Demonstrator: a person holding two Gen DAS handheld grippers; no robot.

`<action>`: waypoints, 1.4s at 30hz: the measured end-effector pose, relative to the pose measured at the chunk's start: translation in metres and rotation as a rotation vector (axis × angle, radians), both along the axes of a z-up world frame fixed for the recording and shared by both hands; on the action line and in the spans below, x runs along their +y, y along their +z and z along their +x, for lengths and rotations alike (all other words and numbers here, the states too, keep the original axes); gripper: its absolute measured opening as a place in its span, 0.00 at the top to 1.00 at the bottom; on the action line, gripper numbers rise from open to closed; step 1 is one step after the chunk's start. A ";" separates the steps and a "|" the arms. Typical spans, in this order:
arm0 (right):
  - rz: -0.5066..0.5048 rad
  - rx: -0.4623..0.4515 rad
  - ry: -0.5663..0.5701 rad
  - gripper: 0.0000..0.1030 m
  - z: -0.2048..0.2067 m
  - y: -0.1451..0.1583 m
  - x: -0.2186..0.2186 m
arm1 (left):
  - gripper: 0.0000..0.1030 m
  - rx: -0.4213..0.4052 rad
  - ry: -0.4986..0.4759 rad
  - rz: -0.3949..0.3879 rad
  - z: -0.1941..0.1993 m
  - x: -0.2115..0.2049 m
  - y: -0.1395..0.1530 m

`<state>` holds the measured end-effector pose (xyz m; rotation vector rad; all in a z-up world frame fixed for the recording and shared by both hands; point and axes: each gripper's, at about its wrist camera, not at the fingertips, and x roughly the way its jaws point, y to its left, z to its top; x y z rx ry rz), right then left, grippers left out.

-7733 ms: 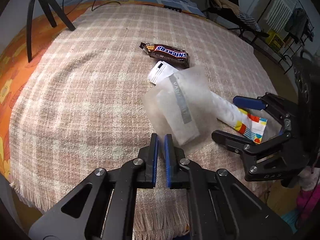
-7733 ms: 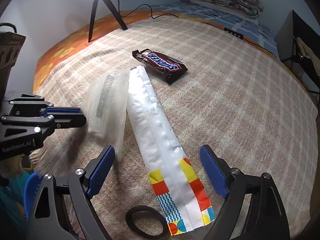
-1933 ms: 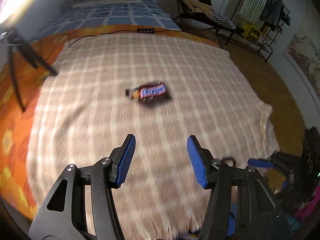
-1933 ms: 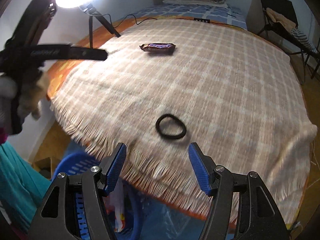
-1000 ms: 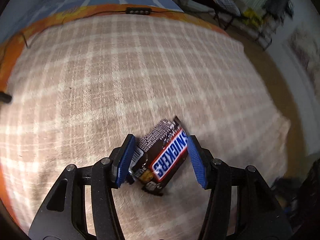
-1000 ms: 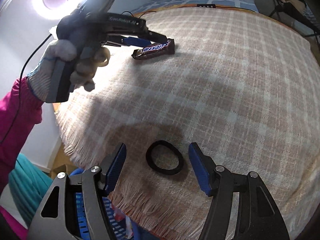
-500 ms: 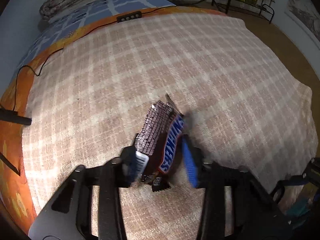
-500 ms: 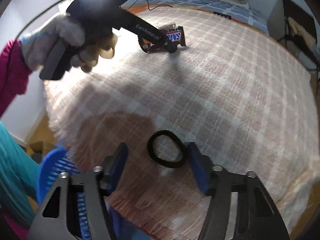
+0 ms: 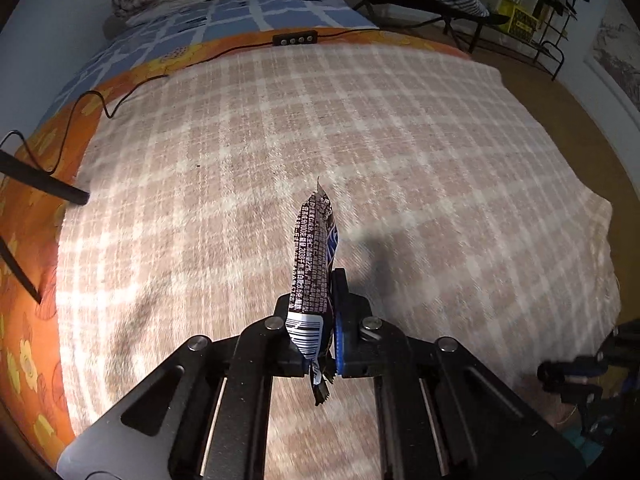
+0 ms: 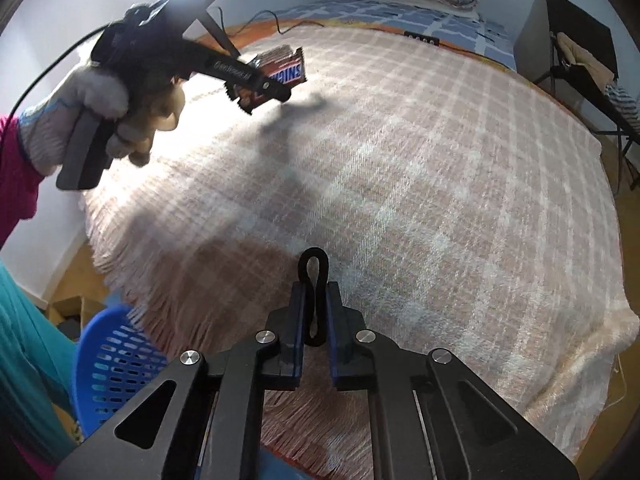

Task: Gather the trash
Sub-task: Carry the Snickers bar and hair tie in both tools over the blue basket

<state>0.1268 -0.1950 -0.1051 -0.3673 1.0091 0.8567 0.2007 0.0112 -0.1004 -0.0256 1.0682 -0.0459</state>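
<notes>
- left gripper [image 9: 316, 320]: jaws clamped on Snickers wrapper [image 9: 314, 256], lifted off plaid blanket [image 9: 400, 160]
- right gripper [image 10: 314, 316]: jaws clamped on black hair tie [image 10: 314, 268], squashed narrow
- blue basket [image 10: 108, 364] below bed edge

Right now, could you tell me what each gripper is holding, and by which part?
Left gripper: candy wrapper, pinched near its barcode end. Right gripper: black loop, squeezed flat across its middle.

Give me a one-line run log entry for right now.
left gripper: shut on Snickers wrapper, lifted off blanket | right gripper: shut on black hair tie | blue basket: below blanket edge
</notes>
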 end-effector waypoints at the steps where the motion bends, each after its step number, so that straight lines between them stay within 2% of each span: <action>1: 0.005 -0.003 -0.005 0.93 -0.001 0.002 0.000 | 0.94 -0.005 -0.005 -0.003 -0.005 -0.002 0.003; 8: 0.059 -0.022 -0.033 0.93 -0.008 0.024 -0.010 | 0.94 -0.031 -0.043 -0.020 -0.048 -0.018 0.026; 22: 0.143 -0.051 -0.041 0.93 -0.059 0.058 -0.029 | 0.94 -0.062 -0.093 -0.054 -0.162 -0.048 0.057; 29: 0.153 -0.047 -0.036 0.93 -0.093 0.057 -0.035 | 0.94 -0.064 -0.102 -0.062 -0.208 -0.060 0.054; 42: 0.125 0.000 -0.009 0.93 -0.150 0.036 -0.038 | 0.94 -0.010 -0.107 -0.110 -0.268 -0.074 0.025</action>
